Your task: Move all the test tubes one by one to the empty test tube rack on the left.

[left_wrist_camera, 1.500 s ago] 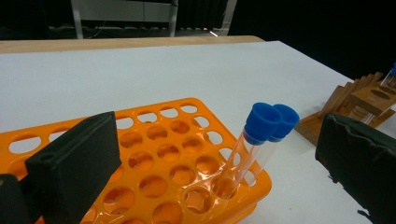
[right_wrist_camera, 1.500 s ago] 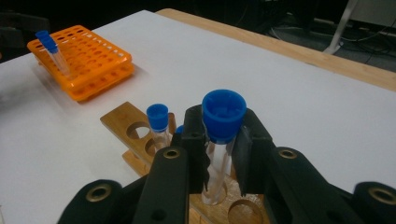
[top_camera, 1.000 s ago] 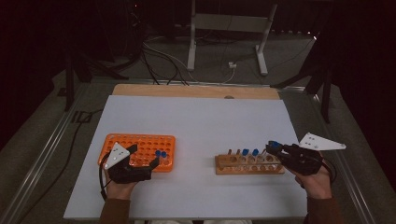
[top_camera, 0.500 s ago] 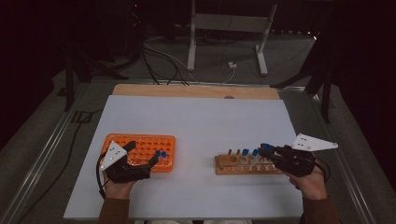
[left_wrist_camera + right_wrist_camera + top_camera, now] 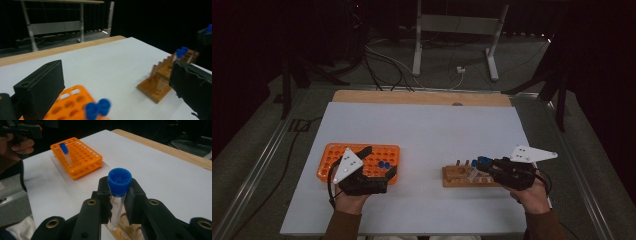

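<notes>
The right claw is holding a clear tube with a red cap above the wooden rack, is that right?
Not quite: the cap is blue, not red. The right gripper view shows the right claw shut on a clear tube with a blue cap, above the wooden rack.

A clear test tube (image 5: 117,202) with a blue screw cap (image 5: 119,181) stands upright, clamped just below the cap between the right gripper (image 5: 118,195) jaws, its rounded bottom over the wooden rack (image 5: 462,176).
</notes>
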### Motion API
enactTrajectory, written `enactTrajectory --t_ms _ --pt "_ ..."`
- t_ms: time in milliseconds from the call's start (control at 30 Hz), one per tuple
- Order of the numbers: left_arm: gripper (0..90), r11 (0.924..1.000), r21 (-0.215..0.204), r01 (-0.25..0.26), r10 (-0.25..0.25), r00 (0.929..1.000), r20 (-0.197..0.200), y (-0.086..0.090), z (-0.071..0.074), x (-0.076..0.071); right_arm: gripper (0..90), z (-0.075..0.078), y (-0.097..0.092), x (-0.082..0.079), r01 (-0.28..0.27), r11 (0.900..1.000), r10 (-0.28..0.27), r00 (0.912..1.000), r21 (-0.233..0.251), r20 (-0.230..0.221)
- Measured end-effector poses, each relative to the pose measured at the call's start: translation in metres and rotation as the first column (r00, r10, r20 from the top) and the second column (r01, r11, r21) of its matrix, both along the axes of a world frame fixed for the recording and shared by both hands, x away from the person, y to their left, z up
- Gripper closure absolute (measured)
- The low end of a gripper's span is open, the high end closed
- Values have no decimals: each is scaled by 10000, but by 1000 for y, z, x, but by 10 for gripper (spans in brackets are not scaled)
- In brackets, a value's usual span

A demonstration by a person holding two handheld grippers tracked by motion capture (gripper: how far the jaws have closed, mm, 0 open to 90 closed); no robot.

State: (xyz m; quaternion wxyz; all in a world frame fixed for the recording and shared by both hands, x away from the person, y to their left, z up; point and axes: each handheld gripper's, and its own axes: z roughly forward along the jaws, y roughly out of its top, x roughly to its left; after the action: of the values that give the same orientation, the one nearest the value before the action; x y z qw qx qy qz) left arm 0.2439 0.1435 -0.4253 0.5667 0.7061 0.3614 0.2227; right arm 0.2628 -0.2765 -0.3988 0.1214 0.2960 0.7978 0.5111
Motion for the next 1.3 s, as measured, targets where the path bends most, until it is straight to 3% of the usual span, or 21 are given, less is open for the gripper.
enactTrajectory --t_ms 167,367,533,700,867,1000,1133,1300 --pt "16 9984 90 559 -558 9984 -57 -20 2 2 760 -3 11 1 -206 9998 205 9998 -7 -87" --pt "27 9913 298 1279 -1271 9915 -282 -49 -3 7 760 -8 24 2 -237 9997 238 9996 58 -177" --pt "46 9826 361 1824 -1806 9824 -486 -73 -10 10 760 -10 33 3 -306 9995 308 9993 71 -227" --pt "87 9672 608 2465 -2423 9677 -691 -98 -17 10 760 -11 41 3 -370 9992 374 9989 137 -282" --pt "204 9561 790 2821 -2763 9580 -765 -121 -22 11 760 -12 47 2 -489 9987 494 9983 154 -324" --pt "381 9429 1000 3178 -3111 9472 -774 -134 -25 10 760 -13 49 2 -556 9982 563 9977 215 -372" --pt "536 9334 951 3461 -3396 9373 -786 -142 -26 11 760 -14 50 2 -625 9978 634 9972 225 -395" --pt "662 9273 992 3610 -3538 9316 -833 -147 -27 12 760 -14 52 2 -648 9976 657 9970 230 -408"
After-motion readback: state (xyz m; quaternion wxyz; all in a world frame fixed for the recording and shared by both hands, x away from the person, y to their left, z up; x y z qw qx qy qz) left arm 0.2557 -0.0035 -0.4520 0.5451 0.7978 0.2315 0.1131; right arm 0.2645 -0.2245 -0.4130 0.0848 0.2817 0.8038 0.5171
